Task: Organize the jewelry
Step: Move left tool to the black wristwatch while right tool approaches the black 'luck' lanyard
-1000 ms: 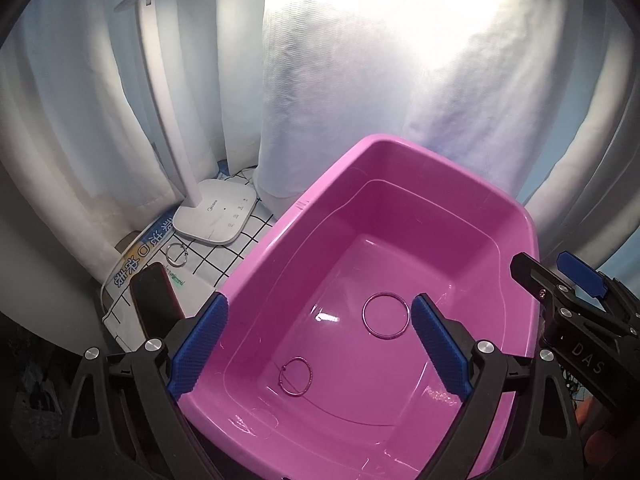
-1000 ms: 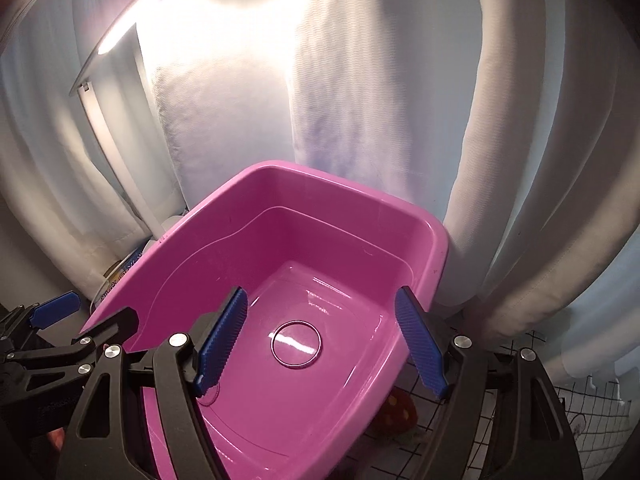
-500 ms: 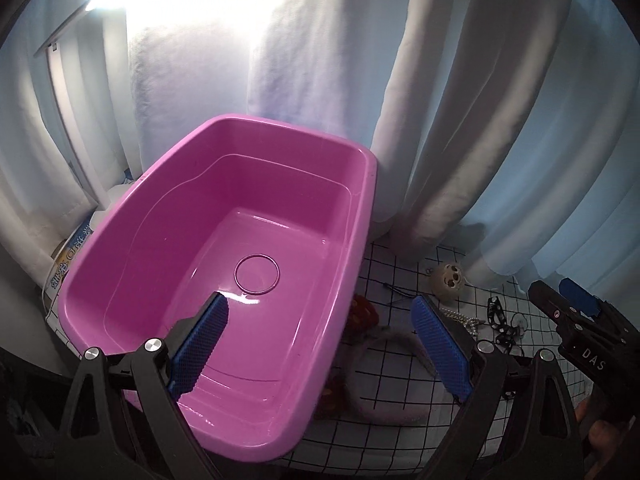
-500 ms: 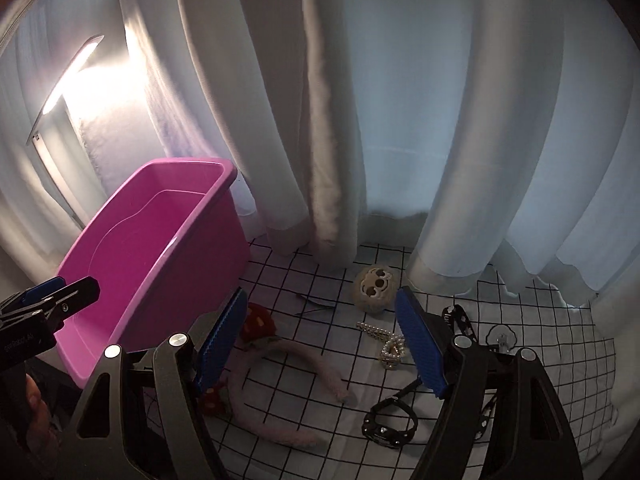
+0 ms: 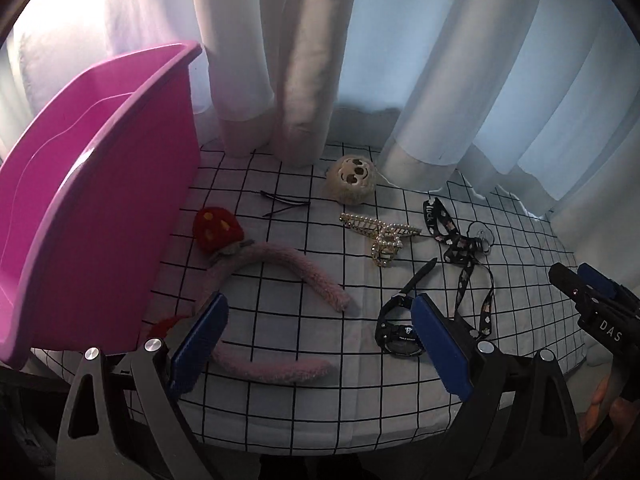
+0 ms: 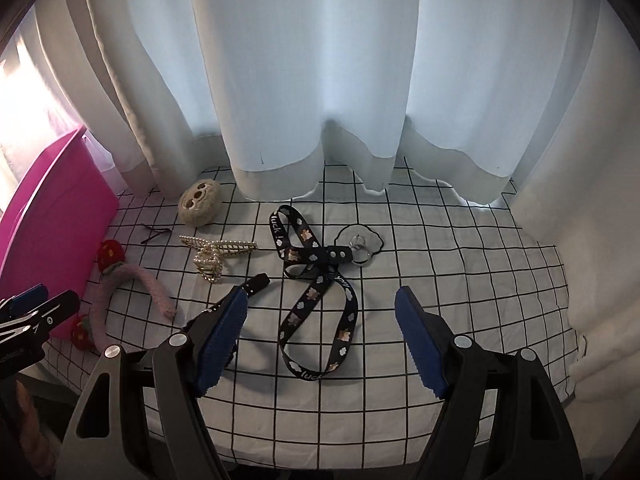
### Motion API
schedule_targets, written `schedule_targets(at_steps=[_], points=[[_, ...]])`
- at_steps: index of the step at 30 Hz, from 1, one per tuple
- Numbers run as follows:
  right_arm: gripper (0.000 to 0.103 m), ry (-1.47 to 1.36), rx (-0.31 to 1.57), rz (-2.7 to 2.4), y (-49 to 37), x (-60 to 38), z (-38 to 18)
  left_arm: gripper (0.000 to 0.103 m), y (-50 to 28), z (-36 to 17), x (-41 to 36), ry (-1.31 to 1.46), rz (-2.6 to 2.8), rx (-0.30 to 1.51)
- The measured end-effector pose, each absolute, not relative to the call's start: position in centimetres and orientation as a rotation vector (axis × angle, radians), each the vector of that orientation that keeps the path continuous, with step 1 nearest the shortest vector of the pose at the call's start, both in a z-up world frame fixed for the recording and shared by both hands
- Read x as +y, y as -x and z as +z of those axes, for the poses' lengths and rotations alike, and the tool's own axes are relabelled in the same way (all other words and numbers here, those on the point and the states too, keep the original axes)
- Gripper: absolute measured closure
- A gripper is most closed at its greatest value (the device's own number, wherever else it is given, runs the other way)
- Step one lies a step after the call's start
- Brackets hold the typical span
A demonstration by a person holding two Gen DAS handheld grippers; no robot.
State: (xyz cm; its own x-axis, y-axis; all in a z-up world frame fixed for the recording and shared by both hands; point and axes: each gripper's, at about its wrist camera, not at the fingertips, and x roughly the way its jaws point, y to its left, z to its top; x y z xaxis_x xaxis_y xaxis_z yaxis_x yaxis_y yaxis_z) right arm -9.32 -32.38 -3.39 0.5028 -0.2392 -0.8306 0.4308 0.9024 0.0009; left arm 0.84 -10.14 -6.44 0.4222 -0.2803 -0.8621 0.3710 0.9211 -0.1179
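My left gripper (image 5: 320, 344) hangs over the near edge of the white cloth with a black grid (image 5: 304, 408), its blue-padded jaws spread wide with nothing between them. My right gripper (image 6: 322, 340) is just as wide apart and empty, tilted down over the same cloth further right.

Just beyond the left gripper's pads lies a fluffy pink headband (image 5: 280, 264), curved open toward me, with a red strawberry-shaped plush (image 5: 216, 229) at its far end and a second red one partly hidden behind my left pad. Beside the other pad sits a black wristwatch with a dark strap (image 5: 400, 330), its strap running away from me.

Under the right gripper, a black printed lanyard with small cartoon figures (image 6: 316, 292) lies looped and crossed on the cloth, its metal ring (image 6: 360, 248) at the far end resting on a small clear disc. Left of it sits a gold hair claw set with pearls (image 6: 212, 254), then a thin dark hairpin (image 6: 154, 234). A round beige plush face (image 6: 199, 203) sits near the cloth's far edge, close to the white curtain (image 6: 320, 80).

The magenta plastic tub (image 5: 92, 184) stands at the cloth's left edge, just beside the headband. What lies inside it I cannot tell from here.
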Motion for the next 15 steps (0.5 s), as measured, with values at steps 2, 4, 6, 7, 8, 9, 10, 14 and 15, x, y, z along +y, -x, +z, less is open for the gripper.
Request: schedule_targets(at_steps=[2,4,6,7,8,9,10,14,15], points=[[0.03,-0.236,0.991,-0.401,9.5,-33.5,-5.1,0.012,-0.1,-8.3,-11.7,-0.114,-0.414,1.081],[0.03,-0.241,1.007,-0.389,9.4,-34.0,-6.7,0.012,0.5,-10.0,-13.2,-0.125,-0.419,1.096],[0.03,-0.236,1.021,-0.377,9.2,-34.5,-8.1,0.012,0.9,-11.5,-14.6,-0.146,-0.418,1.109],[0.03,-0.238,1.024,-0.366,9.1,-34.6,-8.7,0.012,1.1,-12.2,-15.2,-0.157,-0.412,1.116],[0.03,-0.242,1.027,-0.356,8.9,-34.8,-9.3,0.012,1.2,-12.7,-15.6,-0.161,-0.407,1.123],[0.03,-0.246,1.03,-0.349,8.8,-35.0,-9.8,0.012,1.2,-13.2,-16.1,-0.158,-0.407,1.131],[0.03,-0.249,1.033,-0.34,8.7,-35.2,-10.2,0.012,1.2,-13.7,-16.5,-0.156,-0.406,1.141],[0.03,-0.266,1.032,-0.323,8.3,-36.0,-11.3,0.012,1.2,-14.6,-17.8,-0.159,-0.396,1.145],[0.03,-0.266,1.032,-0.321,8.2,-36.2,-11.5,0.012,1.0,-14.8,-18.2,-0.162,-0.393,1.146]])
